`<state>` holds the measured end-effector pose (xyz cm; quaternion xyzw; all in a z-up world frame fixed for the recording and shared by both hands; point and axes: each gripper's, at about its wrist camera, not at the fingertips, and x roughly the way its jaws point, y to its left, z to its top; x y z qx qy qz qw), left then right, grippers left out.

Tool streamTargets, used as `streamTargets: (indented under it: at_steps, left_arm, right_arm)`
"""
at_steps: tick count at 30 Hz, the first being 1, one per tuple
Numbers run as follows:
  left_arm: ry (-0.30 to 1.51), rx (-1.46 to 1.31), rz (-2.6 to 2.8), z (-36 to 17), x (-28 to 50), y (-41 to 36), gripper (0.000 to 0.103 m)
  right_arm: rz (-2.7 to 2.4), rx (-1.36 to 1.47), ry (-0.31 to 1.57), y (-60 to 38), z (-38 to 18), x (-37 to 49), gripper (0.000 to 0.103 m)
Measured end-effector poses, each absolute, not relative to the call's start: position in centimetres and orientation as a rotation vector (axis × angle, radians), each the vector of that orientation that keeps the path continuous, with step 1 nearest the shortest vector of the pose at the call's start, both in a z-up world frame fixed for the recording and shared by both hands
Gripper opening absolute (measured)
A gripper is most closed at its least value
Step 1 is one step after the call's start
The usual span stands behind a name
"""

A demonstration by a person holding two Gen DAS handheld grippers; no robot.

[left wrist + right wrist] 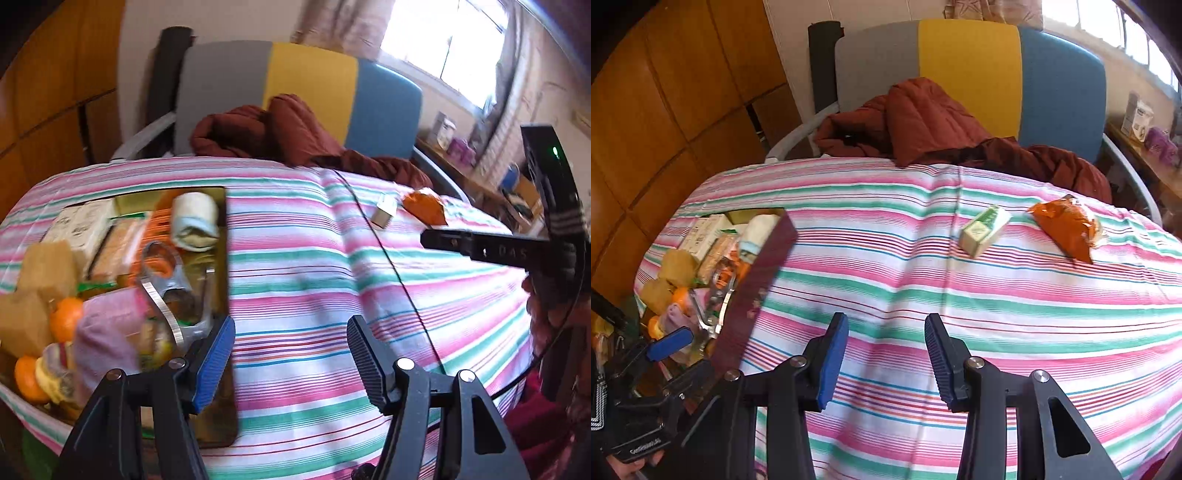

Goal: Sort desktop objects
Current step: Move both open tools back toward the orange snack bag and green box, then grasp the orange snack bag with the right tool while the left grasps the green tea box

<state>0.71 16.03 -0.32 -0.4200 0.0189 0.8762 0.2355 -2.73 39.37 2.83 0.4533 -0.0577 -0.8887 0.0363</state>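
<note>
Both tongs hang released over the striped bench (923, 288), gripping nothing. The left tongs (291, 363) hover at the box's near right corner; the right tongs (886, 363) sit over bare cloth toward the middle.

At about nine o'clock from the right tongs stands the box (764, 266), an open tray with dark red walls, already crammed: oranges (66, 317), tan blocks (48, 269), a pink cloth (107, 332), a shiny metal tool (162, 306), a rolled towel (194, 221) and pale cartons (79, 225).

Farther off, at about one o'clock from the right tongs, lie the two things I take to be still unsorted: a small green-and-white carton (984, 230) lying on its side, and just beyond it to the right an orange packet (1067, 229). They lie near each other, not touching. Behind the bench a chair (967, 70) holds a dark red quilt (923, 122).

My worries: the cloth is loose and rumpled, so tongs dragged low could bunch it and shove the carton away. The packet looks slick and puffy and may squirt out of a tight pinch. And the box is heaped; one more drop might roll an orange over the rim.
</note>
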Motion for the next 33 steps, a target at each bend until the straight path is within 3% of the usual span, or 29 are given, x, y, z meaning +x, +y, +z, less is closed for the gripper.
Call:
streamTargets:
  at_steps: [4, 7, 13, 18, 24, 30, 32, 33]
  left_arm:
    - [0.097, -1.188, 2.344, -1.1, 0.2, 18.8, 0.064]
    - [0.123, -1.207, 2.285, -1.7, -0.3, 20.9, 0.064]
    - [0.182, -1.247, 2.168, -3.5, -0.7, 25.0, 0.065]
    - [0.182, -1.302, 2.086, -5.1, -1.0, 27.2, 0.065]
    - [0.177, -1.344, 2.077, -6.0, -1.4, 27.0, 0.065]
    - [0.139, -1.358, 2.115, -5.5, -2.5, 25.8, 0.065]
    - [0.131, -1.353, 2.126, -5.2, -3.0, 25.7, 0.065]
    - [0.129, -1.35, 2.133, -5.1, -3.3, 25.7, 0.065]
  right_arm:
    - [-2.718, 1.441, -0.131, 41.6, 2.3, -3.2, 0.052]
    - [-2.731, 1.522, -0.071, 44.5, 0.9, -4.1, 0.053]
    - [-2.833, 1.647, -0.159, 53.1, -1.0, -5.9, 0.057]
    - [-2.93, 1.67, -0.187, 59.1, -1.8, -8.1, 0.082]
    - [-2.989, 1.567, -0.139, 61.3, -1.5, -12.5, 0.087]
    - [-2.968, 1.543, 0.03, 61.0, -2.5, -17.2, 0.088]
    - [-2.948, 1.579, 0.019, 61.3, -3.4, -18.1, 0.087]
    - [-2.918, 1.594, -0.026, 61.5, -3.9, -18.3, 0.081]
